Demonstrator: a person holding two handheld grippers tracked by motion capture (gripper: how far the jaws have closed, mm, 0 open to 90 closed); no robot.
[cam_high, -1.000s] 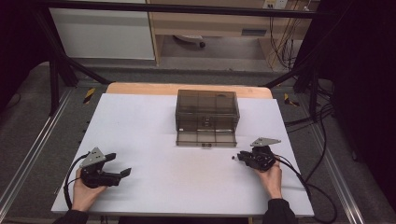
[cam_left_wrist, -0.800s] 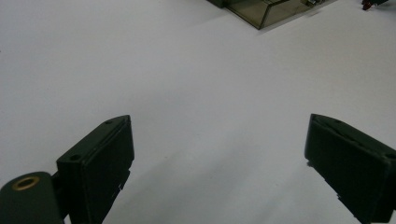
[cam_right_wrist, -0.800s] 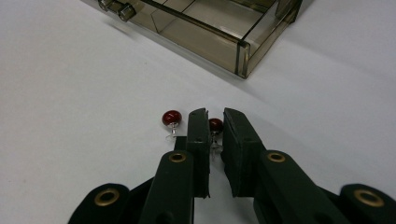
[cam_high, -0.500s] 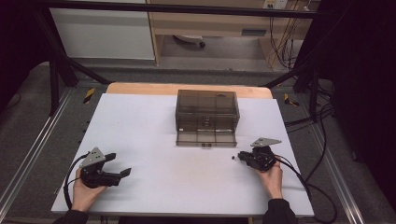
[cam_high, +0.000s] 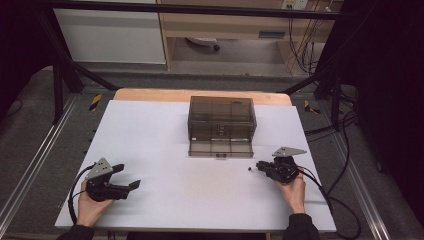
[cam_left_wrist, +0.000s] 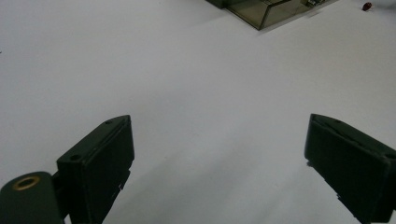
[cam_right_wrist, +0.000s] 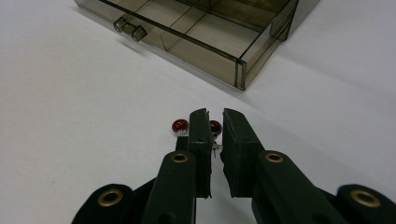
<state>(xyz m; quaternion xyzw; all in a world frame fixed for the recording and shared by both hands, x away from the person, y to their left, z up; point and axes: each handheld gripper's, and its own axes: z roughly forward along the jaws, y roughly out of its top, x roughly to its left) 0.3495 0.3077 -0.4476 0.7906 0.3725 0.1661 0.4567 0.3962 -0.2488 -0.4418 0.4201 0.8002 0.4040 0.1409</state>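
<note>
Two small red ball studs lie on the white table in front of a smoky clear drawer box (cam_high: 221, 117). The box's bottom drawer (cam_right_wrist: 201, 32) is pulled out. My right gripper (cam_right_wrist: 214, 122) lies low on the table at the right, shut on one red stud (cam_right_wrist: 215, 126), whose thin pin sits between the pads. The other red stud (cam_right_wrist: 179, 125) rests just left of the jaws. From above the studs read as one dark speck (cam_high: 249, 169) at the right gripper (cam_high: 259, 167) tips. My left gripper (cam_high: 127, 176) rests at the table's left front, open and holding nothing (cam_left_wrist: 217, 158).
The white table (cam_high: 165, 135) has a wooden strip along its far edge. Cables trail from both grippers off the front corners. Metal rails and dark floor flank the table. The drawer's handle (cam_right_wrist: 130, 28) faces the person.
The right gripper has shifted very slightly by the studs. The left hand and gripper have stayed where they were.
</note>
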